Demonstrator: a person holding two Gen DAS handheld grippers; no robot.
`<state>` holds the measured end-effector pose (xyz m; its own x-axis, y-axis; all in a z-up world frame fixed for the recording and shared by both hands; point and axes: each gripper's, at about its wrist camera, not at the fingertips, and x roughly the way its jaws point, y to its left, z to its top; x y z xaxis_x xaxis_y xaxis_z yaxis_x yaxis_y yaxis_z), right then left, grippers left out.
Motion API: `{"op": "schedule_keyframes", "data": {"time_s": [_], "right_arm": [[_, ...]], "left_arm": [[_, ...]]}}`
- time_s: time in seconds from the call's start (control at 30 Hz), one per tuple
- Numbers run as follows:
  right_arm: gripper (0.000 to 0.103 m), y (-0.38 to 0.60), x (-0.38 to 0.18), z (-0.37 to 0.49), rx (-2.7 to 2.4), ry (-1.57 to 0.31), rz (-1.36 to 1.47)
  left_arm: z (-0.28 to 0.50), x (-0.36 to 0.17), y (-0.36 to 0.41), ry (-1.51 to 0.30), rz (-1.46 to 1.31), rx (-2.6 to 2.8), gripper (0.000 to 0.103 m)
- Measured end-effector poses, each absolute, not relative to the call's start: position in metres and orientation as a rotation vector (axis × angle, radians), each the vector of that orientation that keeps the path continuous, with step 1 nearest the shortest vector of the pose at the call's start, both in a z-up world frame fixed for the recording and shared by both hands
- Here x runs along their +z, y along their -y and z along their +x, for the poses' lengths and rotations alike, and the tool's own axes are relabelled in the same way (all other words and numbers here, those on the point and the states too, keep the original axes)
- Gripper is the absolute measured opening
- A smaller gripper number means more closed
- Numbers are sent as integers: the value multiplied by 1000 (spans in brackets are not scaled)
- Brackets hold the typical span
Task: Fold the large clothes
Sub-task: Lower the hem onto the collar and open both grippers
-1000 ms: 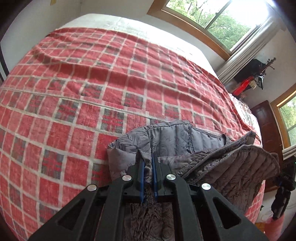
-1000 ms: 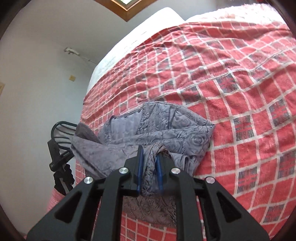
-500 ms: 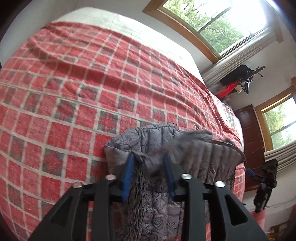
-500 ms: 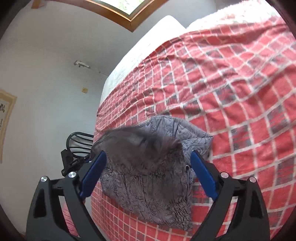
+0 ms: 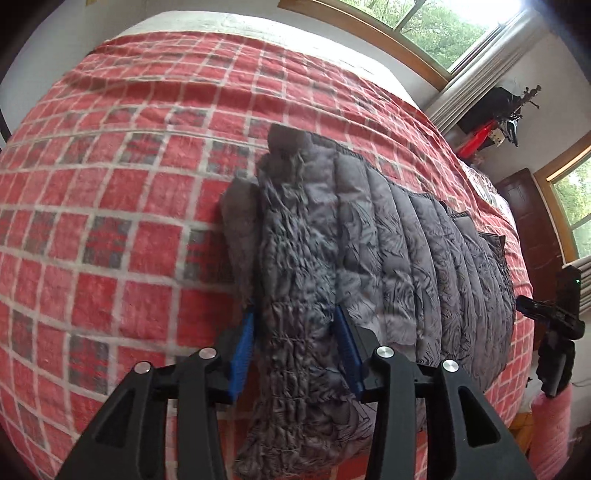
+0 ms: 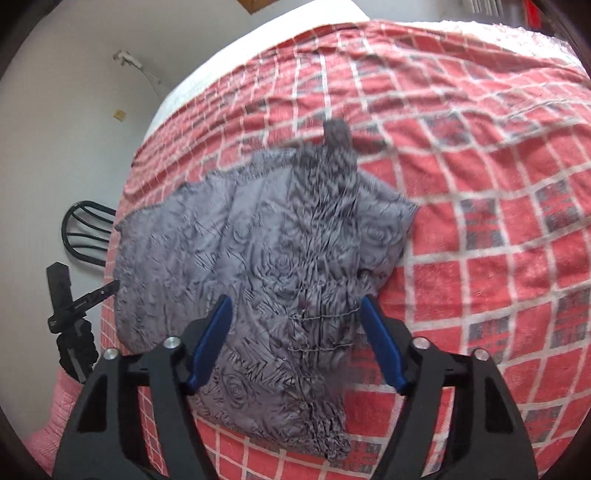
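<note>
A grey quilted jacket [image 5: 388,251] lies folded on the near edge of a bed under a red checked bedspread [image 5: 129,177]. In the left wrist view its long axis runs from near left to far right along that edge, with the gathered sleeve [image 5: 295,295] laid across it, cuff pointing far.

The left gripper [image 5: 295,354] has its jaws opening, the sleeve between the blue pads but not pinched. The right gripper [image 6: 295,339] stands wider, jaws closing, straddling the same sleeve [image 6: 325,258] loosely.

A black chair back [image 6: 86,232] stands left of the bed; windows [image 5: 436,26] lie beyond.
</note>
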<state>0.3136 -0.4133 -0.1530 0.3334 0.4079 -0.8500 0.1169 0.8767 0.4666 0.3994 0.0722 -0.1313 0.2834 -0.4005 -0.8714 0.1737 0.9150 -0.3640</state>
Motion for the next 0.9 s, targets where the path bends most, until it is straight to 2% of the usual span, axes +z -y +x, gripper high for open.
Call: {"op": "schedule_keyframes", "data": {"time_s": [0.03, 0.07, 0.1, 0.13, 0.23, 0.37, 0.47, 0.7, 0.9], "right_arm": [[52, 410, -155, 315, 187, -1239, 481], [49, 407, -156, 317, 167, -1247, 456], [37, 406, -155, 317, 156, -1244, 446], [20, 406, -149, 317, 146, -1233, 438], [13, 411, -127, 314, 168, -1171, 454], [11, 420, -100, 314, 176, -1087, 465], [11, 428, -99, 323, 147, -1074, 491], [13, 430, -170, 344, 72, -1204, 545], [20, 445, -189, 336, 86, -1189, 695]], "left_arm": [[398, -132, -69, -1224, -204, -379, 35], [396, -132, -66, -1216, -196, -376, 29], [395, -131, -63, -1209, -187, -371, 18], [393, -127, -60, -1194, -175, -365, 11], [389, -108, -52, -1118, -151, -367, 8], [390, -78, -50, -998, -152, -365, 8], [403, -82, -51, -1000, -167, -335, 8], [427, -154, -49, -1169, -130, -272, 12], [431, -160, -59, -1214, -212, -281, 14]]}}
